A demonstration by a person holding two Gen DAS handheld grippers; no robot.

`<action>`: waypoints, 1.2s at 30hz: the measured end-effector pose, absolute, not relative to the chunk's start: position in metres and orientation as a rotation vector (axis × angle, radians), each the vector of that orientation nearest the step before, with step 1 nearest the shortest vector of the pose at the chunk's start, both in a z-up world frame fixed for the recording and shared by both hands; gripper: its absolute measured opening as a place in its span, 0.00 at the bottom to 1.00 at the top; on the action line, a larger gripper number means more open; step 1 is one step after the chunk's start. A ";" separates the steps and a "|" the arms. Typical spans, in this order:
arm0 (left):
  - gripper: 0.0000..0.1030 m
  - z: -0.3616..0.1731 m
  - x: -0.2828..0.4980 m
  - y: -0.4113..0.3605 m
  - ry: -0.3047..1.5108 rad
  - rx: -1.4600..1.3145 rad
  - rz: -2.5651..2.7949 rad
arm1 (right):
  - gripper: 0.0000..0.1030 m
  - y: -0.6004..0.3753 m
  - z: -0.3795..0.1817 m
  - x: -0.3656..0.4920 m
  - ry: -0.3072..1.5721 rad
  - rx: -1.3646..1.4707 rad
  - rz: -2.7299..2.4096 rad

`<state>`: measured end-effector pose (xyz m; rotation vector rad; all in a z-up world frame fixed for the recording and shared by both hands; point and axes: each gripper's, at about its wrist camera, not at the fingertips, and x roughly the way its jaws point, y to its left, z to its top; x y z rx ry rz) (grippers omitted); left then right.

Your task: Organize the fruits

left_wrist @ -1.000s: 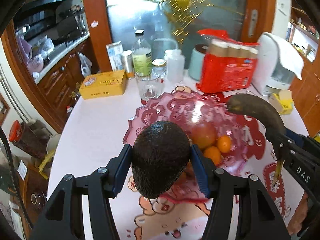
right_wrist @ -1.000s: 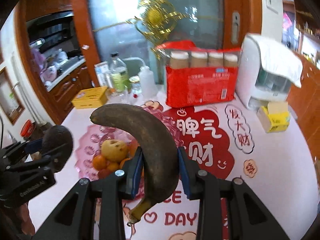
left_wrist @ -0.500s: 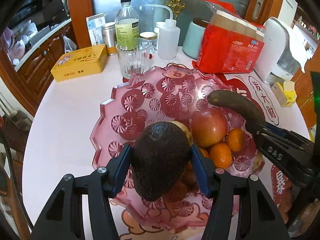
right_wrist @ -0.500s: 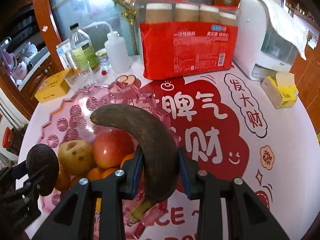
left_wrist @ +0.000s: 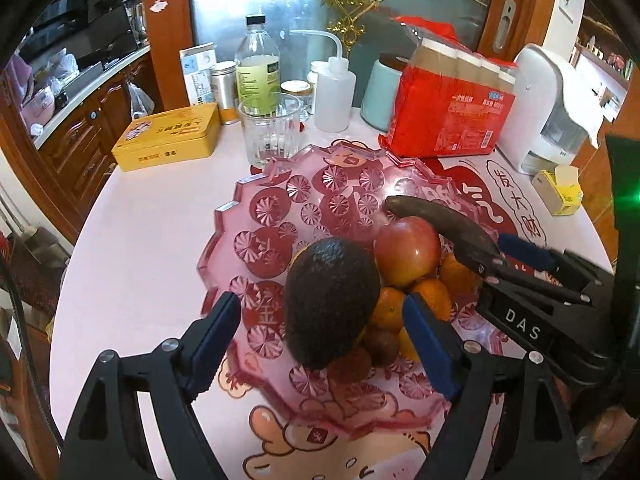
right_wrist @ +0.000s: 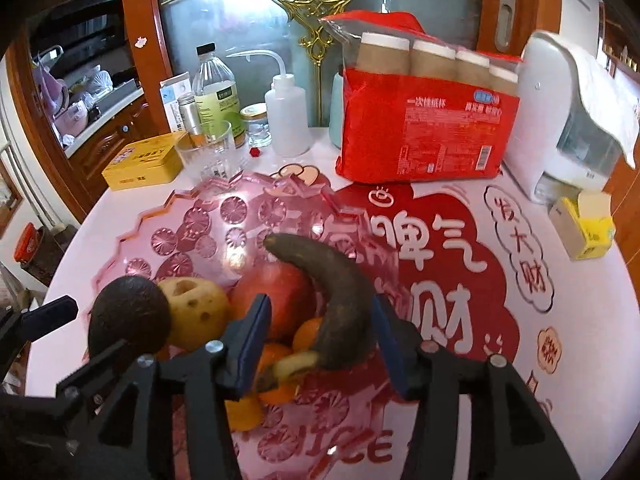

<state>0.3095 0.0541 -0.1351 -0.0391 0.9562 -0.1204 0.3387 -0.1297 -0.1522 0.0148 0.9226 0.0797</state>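
Now avocado (left_wrist: 332,300) (released) tops bowl (left_wrist: 256,184).

Black left gripper (left_wrist: 322,338), blue pads, silver screws; right gripper (right_wrist: 320,338) seemingly identical, "DAS"-marked.

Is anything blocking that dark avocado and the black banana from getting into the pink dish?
Nothing visible does. Both claws have just been opening: the avocado and banana already rest on the fruit piled in the pink dish, between the left claw and right claw pads, which stand apart from them.
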 end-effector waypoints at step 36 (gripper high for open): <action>0.94 -0.054 0.106 0.020 0.930 -0.075 -0.068 | 0.52 -0.166 -0.059 0.125 0.872 0.067 0.183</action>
